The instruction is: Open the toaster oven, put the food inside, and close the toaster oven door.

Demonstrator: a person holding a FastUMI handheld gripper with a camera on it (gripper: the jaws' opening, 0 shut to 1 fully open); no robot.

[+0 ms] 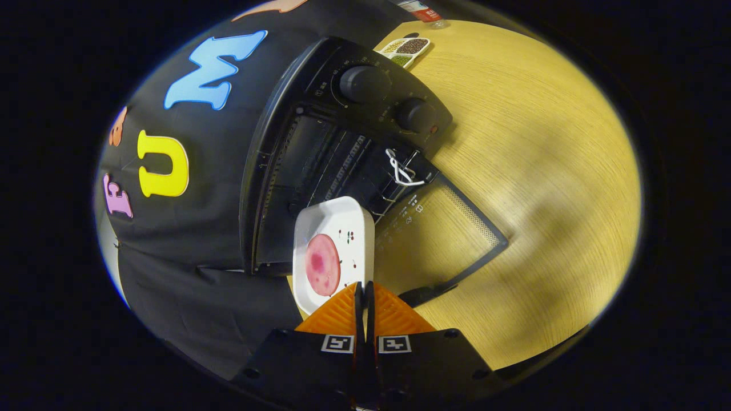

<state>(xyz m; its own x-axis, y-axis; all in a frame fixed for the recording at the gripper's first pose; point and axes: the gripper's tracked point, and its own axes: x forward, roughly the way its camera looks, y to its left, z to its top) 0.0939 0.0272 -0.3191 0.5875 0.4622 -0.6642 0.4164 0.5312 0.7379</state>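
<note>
Wooden counter (542, 171), toaster oven (342, 142) door (440, 240) open, my tongs (364, 291) clamped on white plate (337, 228) rim, pink food slice (322, 264) on it, door markings unreadable.

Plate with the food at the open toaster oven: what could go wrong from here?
1. The gripper pinches the white plate by one rim edge only; it may sag or slip, and the pink food slice could slide.
2. The plate's far end is at the toaster oven mouth; it could catch on the rack.
3. The glass door lies open beside the fingers; a bump is possible.
</note>
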